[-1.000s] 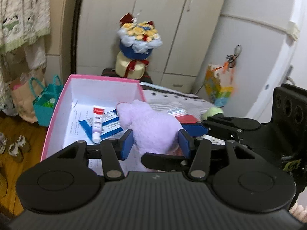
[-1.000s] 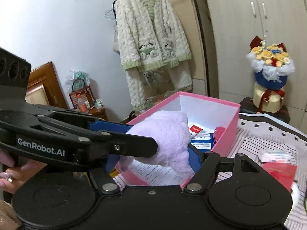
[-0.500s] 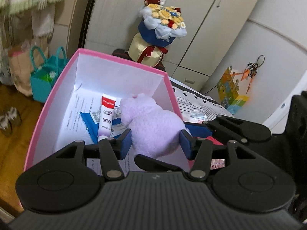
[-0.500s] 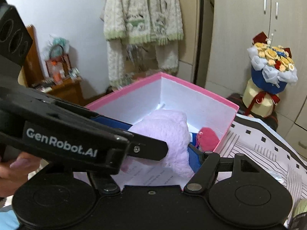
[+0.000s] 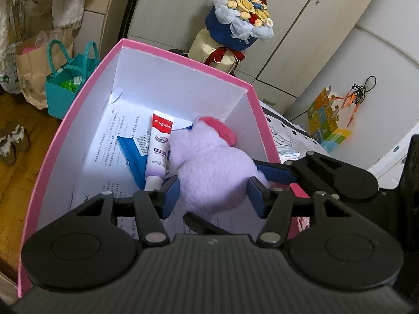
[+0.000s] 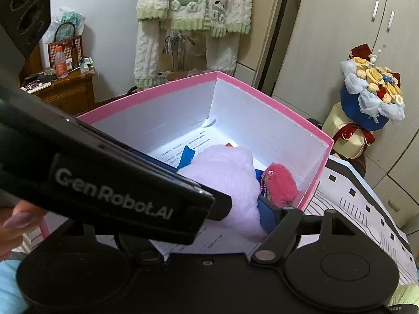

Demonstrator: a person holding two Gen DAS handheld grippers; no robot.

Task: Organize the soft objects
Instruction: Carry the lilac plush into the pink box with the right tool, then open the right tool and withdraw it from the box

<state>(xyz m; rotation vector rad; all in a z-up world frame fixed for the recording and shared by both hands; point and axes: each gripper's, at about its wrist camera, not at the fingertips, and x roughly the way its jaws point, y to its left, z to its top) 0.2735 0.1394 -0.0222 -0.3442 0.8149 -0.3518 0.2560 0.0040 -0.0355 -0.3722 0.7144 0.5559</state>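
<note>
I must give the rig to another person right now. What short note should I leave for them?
Left gripper: jaws have just been opening, the purple plush toy sits between them.
Right gripper: jaws also just been opening, around the same toy from the side.
Toy is down inside the pink box, beside the toothpaste tube and a pink fuzzy toy.
Done: toy lowered into the box.
Left: finish releasing, withdraw both grippers, probably look for other soft things.
</note>
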